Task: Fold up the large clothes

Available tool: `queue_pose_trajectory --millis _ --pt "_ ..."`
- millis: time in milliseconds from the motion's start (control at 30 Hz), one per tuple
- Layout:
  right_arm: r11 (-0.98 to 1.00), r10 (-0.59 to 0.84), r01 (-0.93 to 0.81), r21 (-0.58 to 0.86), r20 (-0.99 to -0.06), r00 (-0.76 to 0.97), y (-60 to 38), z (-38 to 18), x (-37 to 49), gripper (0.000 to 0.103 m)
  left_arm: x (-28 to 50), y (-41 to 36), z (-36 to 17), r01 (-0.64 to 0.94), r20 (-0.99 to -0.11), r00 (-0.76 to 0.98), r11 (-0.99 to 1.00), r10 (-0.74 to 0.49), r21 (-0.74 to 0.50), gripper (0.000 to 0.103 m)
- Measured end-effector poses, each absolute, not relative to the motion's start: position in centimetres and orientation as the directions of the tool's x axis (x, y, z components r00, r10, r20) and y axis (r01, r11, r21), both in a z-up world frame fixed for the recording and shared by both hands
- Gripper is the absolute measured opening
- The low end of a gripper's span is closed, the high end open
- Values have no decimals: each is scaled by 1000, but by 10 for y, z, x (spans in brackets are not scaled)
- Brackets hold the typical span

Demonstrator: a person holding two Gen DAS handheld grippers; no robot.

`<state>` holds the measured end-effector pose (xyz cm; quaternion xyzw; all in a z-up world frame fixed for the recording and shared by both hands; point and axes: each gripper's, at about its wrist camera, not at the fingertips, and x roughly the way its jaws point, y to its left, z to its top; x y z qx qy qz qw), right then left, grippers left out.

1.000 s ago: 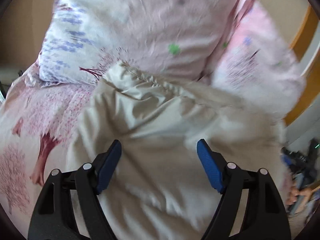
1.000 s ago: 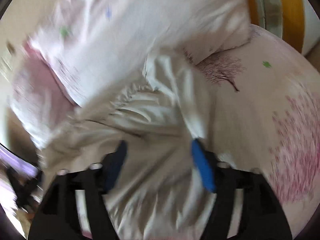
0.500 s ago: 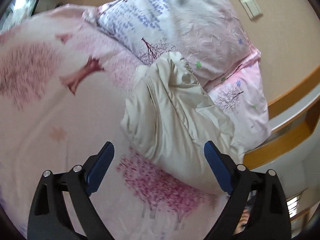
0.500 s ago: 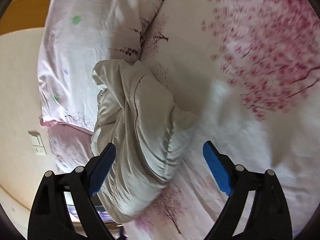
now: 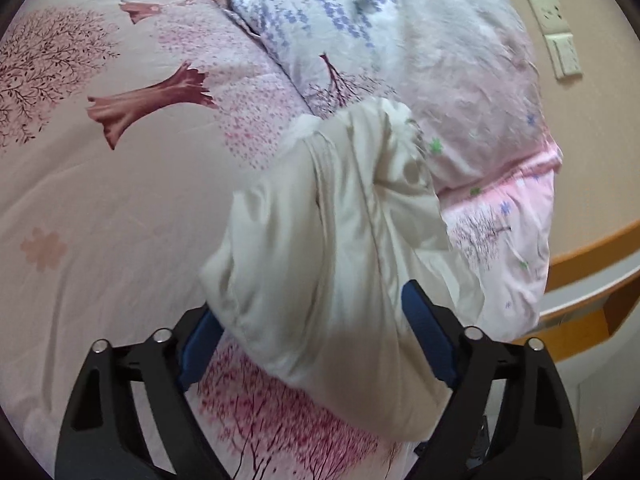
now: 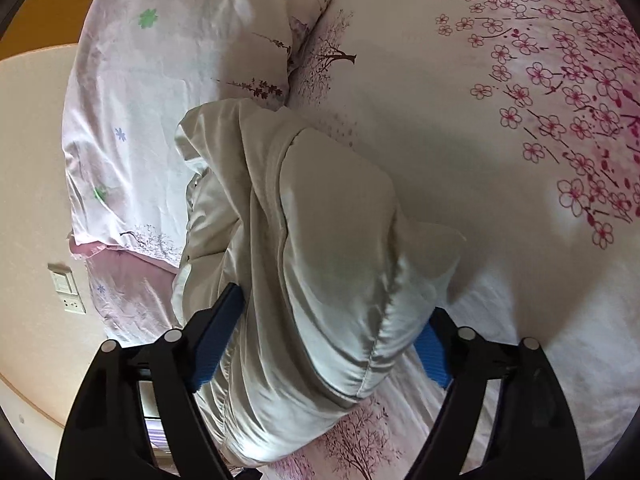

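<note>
A cream padded garment (image 5: pixel 340 248) lies bundled and folded over on the bed, its far end against the pillows. In the right wrist view it (image 6: pixel 320 264) fills the middle. My left gripper (image 5: pixel 316 336) is open, its blue pads spread on either side of the garment's near end, not closed on it. My right gripper (image 6: pixel 324 332) is open too, its blue pads straddling the garment's near edge from the other side. The near end of the garment hides part of each pad.
The bed sheet (image 5: pixel 100 200) has pink tree and blossom prints. Two pillows (image 5: pixel 440 60) lie at the head, also in the right wrist view (image 6: pixel 168 80). A beige wall with switches (image 5: pixel 560 40) and a wooden bed frame (image 5: pixel 592 248) are at the right.
Both grippers pulled back from the garment, then moved closer again. The garment now lies released on the bed between the open pads of both.
</note>
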<state>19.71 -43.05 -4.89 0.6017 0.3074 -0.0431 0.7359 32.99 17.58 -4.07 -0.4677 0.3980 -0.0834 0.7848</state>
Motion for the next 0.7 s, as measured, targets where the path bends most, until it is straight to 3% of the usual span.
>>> queue_pose_trajectory --millis 100,200,267,367,700 --pt "288 295 431 855 -507 810 -430 -49 200 71 338 182 -49 -263 -542 673 522 -504 -811 70" --pt "318 288 407 856 -496 819 -428 -48 202 50 343 186 -55 -262 -514 681 483 -522 -836 54" --pt "330 285 383 863 -478 831 -426 -45 201 37 345 189 -55 -246 -492 687 467 -535 -850 37" --pt "373 276 346 861 -459 845 -421 -31 199 30 347 190 -46 -204 -463 695 466 -550 -861 26" --pt "441 343 236 866 -406 847 -390 2 176 27 308 224 -14 -115 -385 734 457 -559 -882 23"
